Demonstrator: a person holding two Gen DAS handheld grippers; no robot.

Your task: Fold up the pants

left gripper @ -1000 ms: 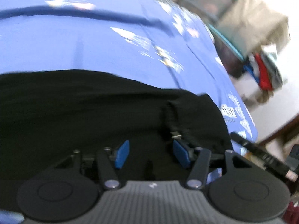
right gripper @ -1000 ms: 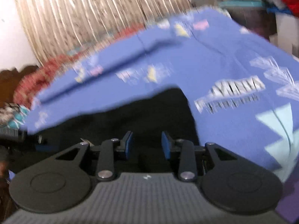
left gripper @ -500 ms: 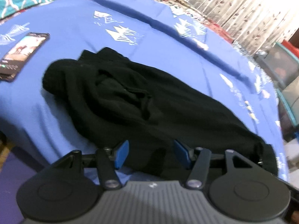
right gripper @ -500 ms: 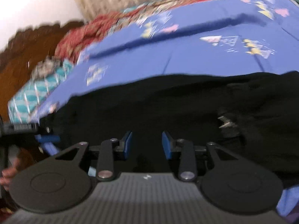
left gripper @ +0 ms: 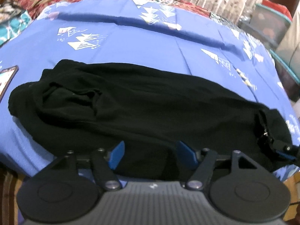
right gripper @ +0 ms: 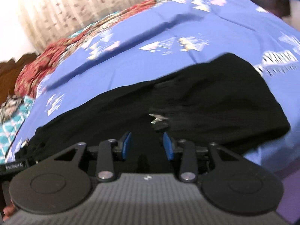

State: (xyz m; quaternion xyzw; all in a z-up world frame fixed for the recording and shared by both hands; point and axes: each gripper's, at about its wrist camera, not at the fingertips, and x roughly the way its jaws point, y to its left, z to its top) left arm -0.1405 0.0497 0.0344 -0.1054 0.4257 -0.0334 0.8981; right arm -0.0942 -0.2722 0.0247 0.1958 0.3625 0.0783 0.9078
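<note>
The black pants (left gripper: 150, 101) look soft and limp; best pinched at the lower-edge hem. Left gripper (left gripper: 151, 154) and right gripper (right gripper: 146, 145) both gape empty.

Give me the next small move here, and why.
Probably ease the left tool forward and close it on the near edge of the black pants. Both tools are open and hold nothing, with the right tool over the other end, and the pants lie rumpled lengthwise on the blue sheet.
</note>
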